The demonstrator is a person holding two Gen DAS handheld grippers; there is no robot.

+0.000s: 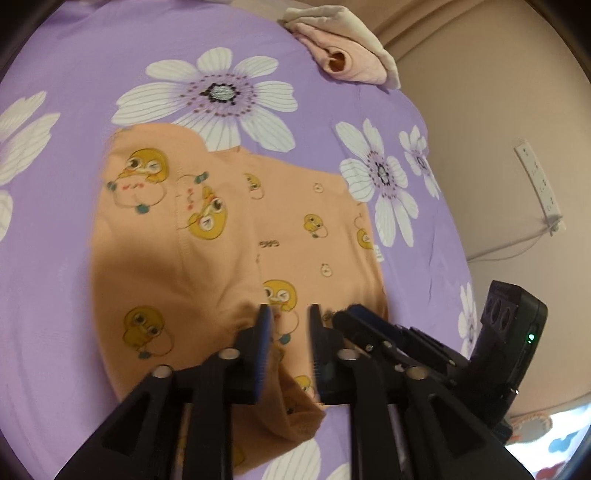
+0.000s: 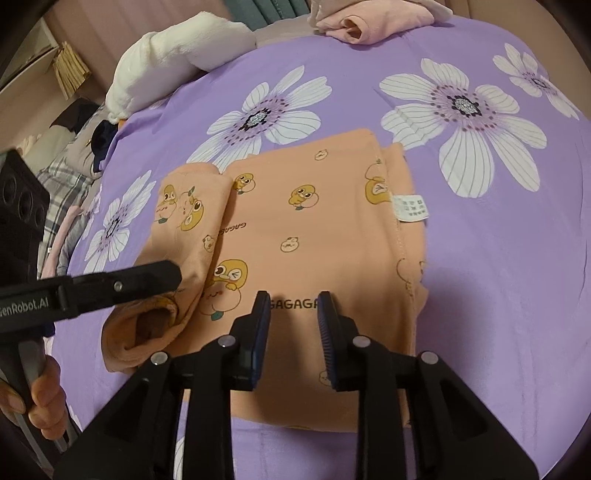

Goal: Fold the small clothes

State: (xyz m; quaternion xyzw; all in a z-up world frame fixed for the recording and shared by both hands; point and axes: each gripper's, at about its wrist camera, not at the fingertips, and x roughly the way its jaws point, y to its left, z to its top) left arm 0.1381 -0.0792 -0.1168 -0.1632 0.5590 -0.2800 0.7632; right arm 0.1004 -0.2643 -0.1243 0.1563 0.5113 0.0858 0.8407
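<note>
Folded peach cotton garment with duck print, flat on purple floral bedsheet, pink folded clothes beyond, left gripper and right gripper jaws apart, empty.

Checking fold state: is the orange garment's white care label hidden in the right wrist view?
No, the label lies exposed on the garment, at its right seam.

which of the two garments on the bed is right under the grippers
The orange duck-print garment, spread on the purple sheet beneath both grippers. The pink garment lies bunched at the bed's far edge.
</note>
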